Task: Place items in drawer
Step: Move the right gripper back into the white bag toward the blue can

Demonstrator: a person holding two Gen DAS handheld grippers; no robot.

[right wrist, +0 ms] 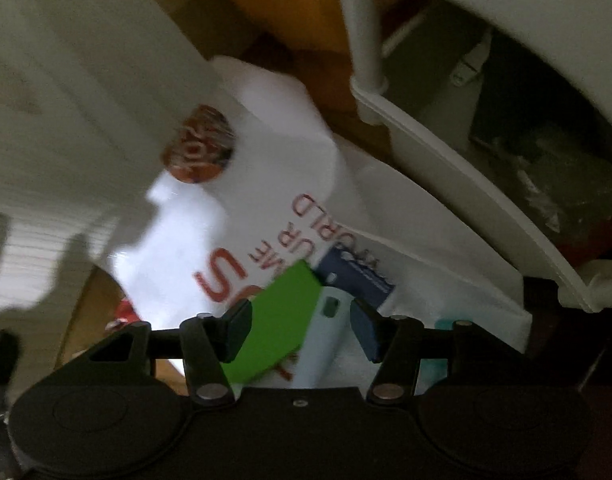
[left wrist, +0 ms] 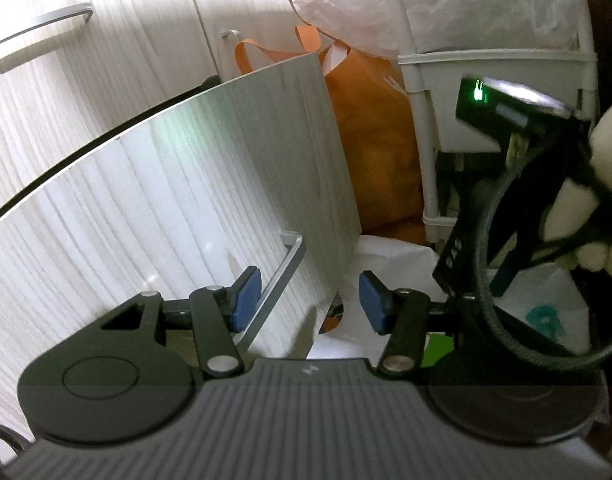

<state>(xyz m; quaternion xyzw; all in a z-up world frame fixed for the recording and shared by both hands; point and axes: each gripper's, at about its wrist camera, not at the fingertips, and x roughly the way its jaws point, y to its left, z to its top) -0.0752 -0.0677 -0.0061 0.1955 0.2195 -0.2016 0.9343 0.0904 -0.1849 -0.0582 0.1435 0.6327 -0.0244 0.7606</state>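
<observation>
In the left wrist view my left gripper (left wrist: pixel 306 300) is open, its jaws on either side of the metal handle (left wrist: pixel 274 284) of the pale wood drawer front (left wrist: pixel 186 184), not closed on it. My right gripper body (left wrist: pixel 518 184), held by a gloved hand, shows at the right. In the right wrist view my right gripper (right wrist: pixel 302 332) is open above a white printed bag (right wrist: pixel 266 184). A green flat item (right wrist: pixel 278 328), a pale blue pen-like item (right wrist: pixel 326 336) and a dark blue packet (right wrist: pixel 358 276) lie on the bag between the jaws.
An orange bag (left wrist: pixel 370 128) and a white plastic cart (left wrist: pixel 486 80) with crumpled plastic on top stand behind the drawer front. Other cabinet fronts with handles (left wrist: pixel 38 36) are at the upper left. The cart's white rail (right wrist: pixel 446 176) runs close on the right.
</observation>
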